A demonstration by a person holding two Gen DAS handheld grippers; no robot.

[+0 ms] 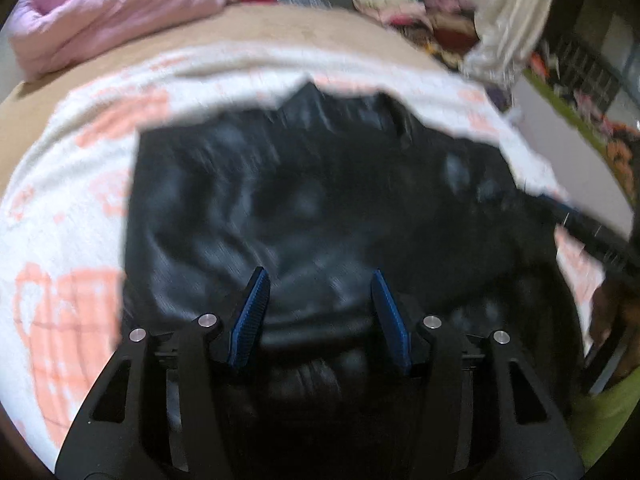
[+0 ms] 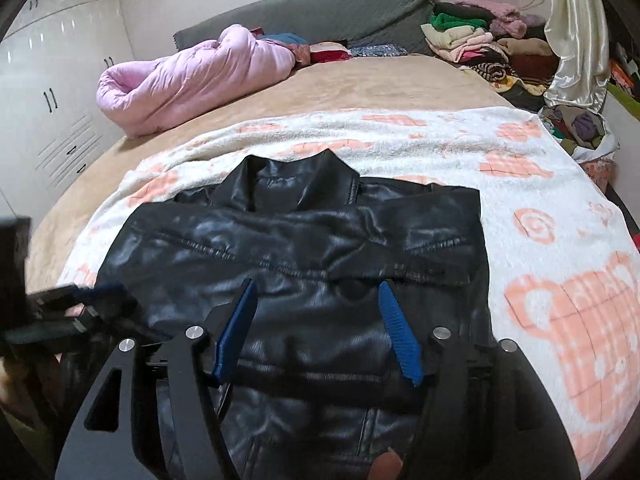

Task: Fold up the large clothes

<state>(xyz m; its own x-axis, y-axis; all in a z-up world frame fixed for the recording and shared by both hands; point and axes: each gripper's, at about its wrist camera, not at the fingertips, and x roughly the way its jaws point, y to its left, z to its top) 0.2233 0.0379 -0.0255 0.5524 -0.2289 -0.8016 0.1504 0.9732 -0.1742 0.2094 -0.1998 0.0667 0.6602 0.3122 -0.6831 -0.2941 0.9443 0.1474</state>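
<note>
Black jacket (image 2: 296,280) flat on patterned blanket (image 2: 560,264) on bed, sleeves folded across chest, collar at far end. Left gripper (image 1: 320,312) spread, nothing between pads, hovering over lower jacket. Right gripper (image 2: 320,328) spread too, empty, above hem area. Risk: slick leather-like surface slipping from a shallow pinch, crossed sleeves sliding out when hem lifted, blanket bunching and skewing fold.

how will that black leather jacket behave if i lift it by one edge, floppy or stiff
The black leather jacket is probably floppy but thick: it lies in soft creases, sleeves folded across. Its glossy surface may slip between pads. Likely heavyish, so it should drag on the fuzzy towel.
</note>
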